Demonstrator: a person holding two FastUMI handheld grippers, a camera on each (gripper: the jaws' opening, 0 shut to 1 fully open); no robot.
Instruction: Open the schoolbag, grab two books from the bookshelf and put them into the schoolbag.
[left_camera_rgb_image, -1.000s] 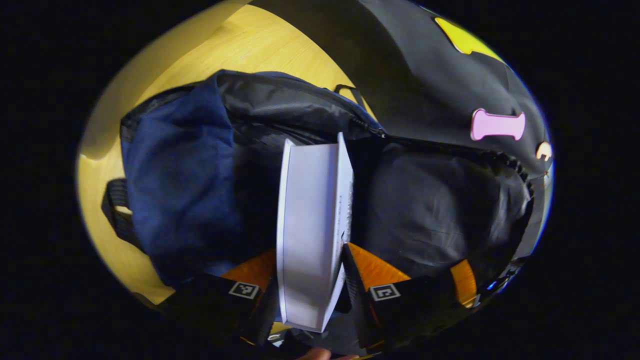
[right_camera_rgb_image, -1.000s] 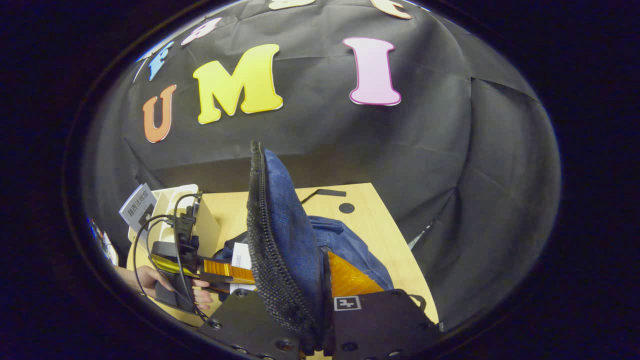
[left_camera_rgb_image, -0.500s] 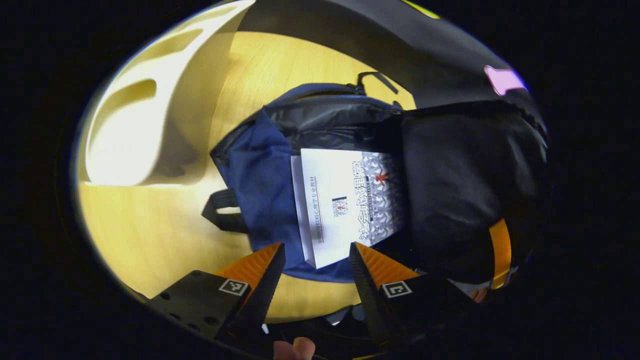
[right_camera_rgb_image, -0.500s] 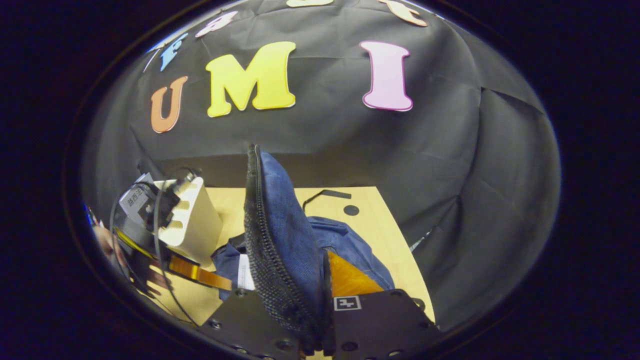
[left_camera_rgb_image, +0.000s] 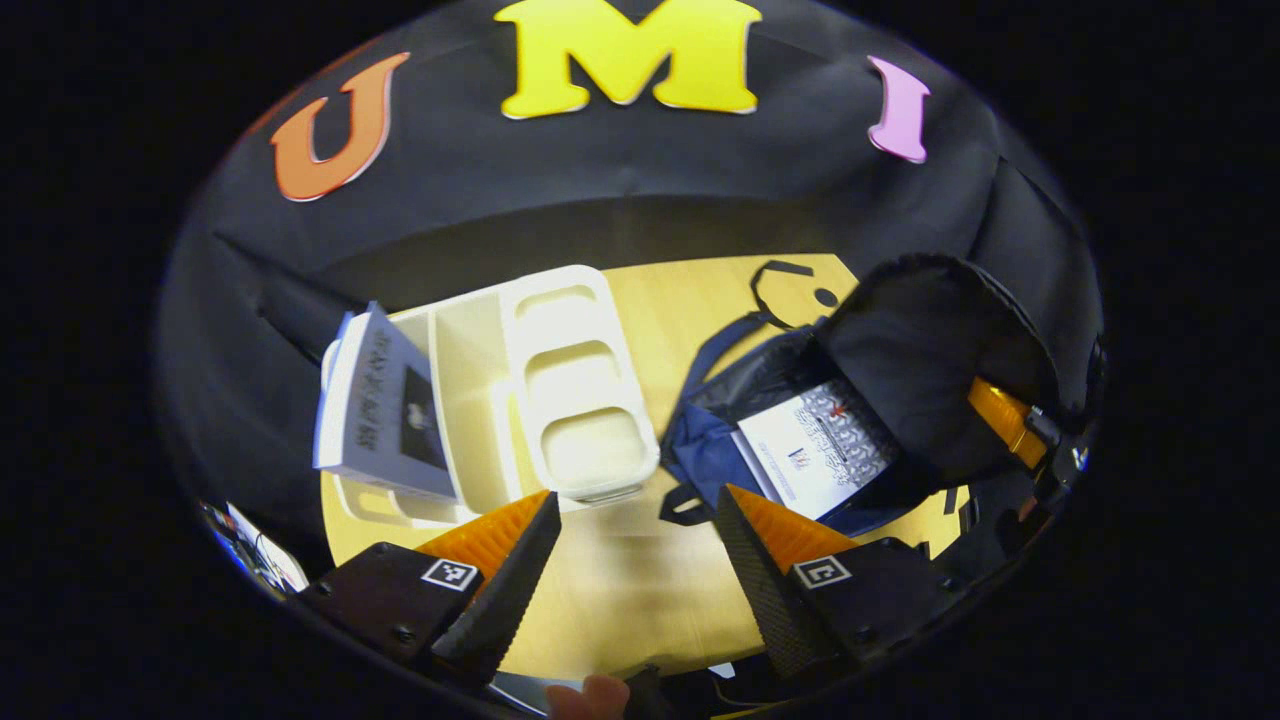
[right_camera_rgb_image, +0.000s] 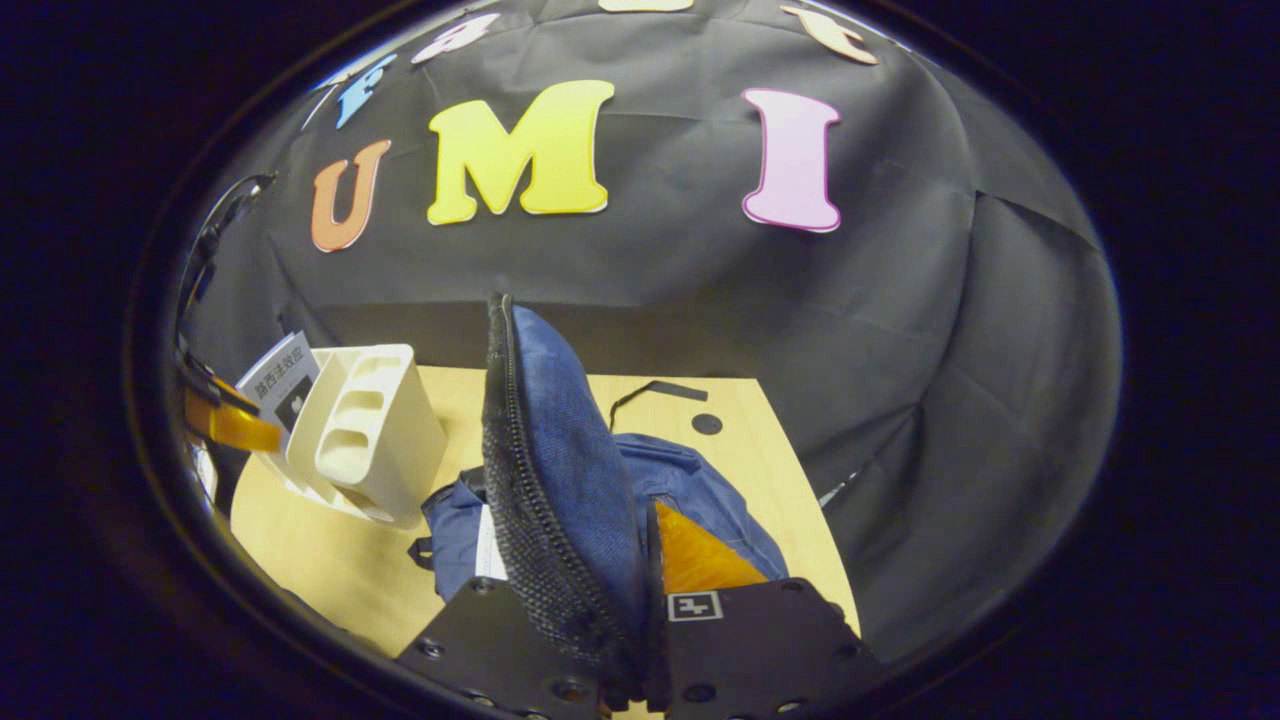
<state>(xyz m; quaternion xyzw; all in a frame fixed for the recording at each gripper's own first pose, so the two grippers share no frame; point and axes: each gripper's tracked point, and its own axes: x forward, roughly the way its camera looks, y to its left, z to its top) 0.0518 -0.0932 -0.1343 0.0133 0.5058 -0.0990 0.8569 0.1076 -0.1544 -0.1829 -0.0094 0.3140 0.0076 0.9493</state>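
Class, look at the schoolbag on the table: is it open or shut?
Open. The right gripper holds the schoolbag's flap upright, and in the left gripper view one book lies inside the schoolbag.

books: two showing, one (left_camera_rgb_image: 818, 447) lying in the bag, one (left_camera_rgb_image: 380, 410) standing in the shelf | bags: one (left_camera_rgb_image: 900, 350) lying open | shelves: one (left_camera_rgb_image: 560, 380) standing | grippers: two (left_camera_rgb_image: 630, 560) (right_camera_rgb_image: 640, 640) showing

The book (right_camera_rgb_image: 280, 385) standing in the bookshelf (right_camera_rgb_image: 370, 440) carries large printed characters on its cover, but they are too small and bent to read with certainty. The book (left_camera_rgb_image: 815, 450) lying in the schoolbag (left_camera_rgb_image: 900, 370) also has printed title characters, not legible. Each hand-held gripper wears a square black-and-white marker (left_camera_rgb_image: 448, 573), without readable text.
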